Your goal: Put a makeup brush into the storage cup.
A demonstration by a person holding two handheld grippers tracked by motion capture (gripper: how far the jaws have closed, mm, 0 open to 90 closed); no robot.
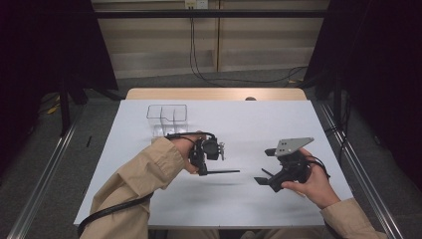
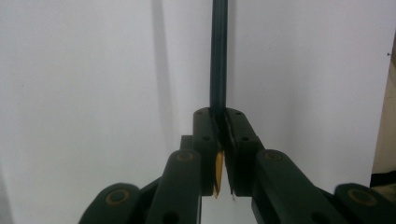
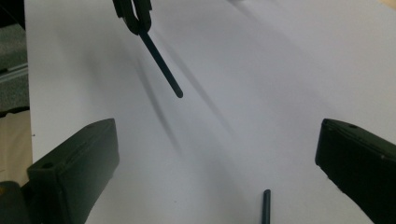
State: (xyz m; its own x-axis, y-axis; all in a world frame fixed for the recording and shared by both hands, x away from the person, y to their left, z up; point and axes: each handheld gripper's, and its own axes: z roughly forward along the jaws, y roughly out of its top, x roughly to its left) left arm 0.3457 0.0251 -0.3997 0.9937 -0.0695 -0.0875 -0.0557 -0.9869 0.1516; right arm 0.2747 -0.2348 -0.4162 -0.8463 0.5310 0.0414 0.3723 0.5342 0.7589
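Observation:
My left gripper [image 1: 203, 171] hovers over the middle of the white table [image 1: 149, 199], shut on a thin dark green pencil [image 1: 224, 172] that sticks out level to the right. In the left gripper view the jaws [image 2: 219, 116] clamp the pencil [image 2: 218, 56] near its yellowish end. To the right, my right gripper [image 1: 264, 167] stands open and faces the pencil tip, a short gap away. In the right gripper view the open gripper [image 3: 218, 128] holds nothing, and the held pencil [image 3: 161, 63] points toward it. A second dark stick end [image 3: 266, 205] shows at the bottom edge.
A clear plastic container [image 1: 167, 118] with compartments stands at the back left of the table, just behind the left hand. A wooden strip [image 1: 214, 93] runs along the far edge. Metal rails [image 1: 348, 159] flank both sides of the table.

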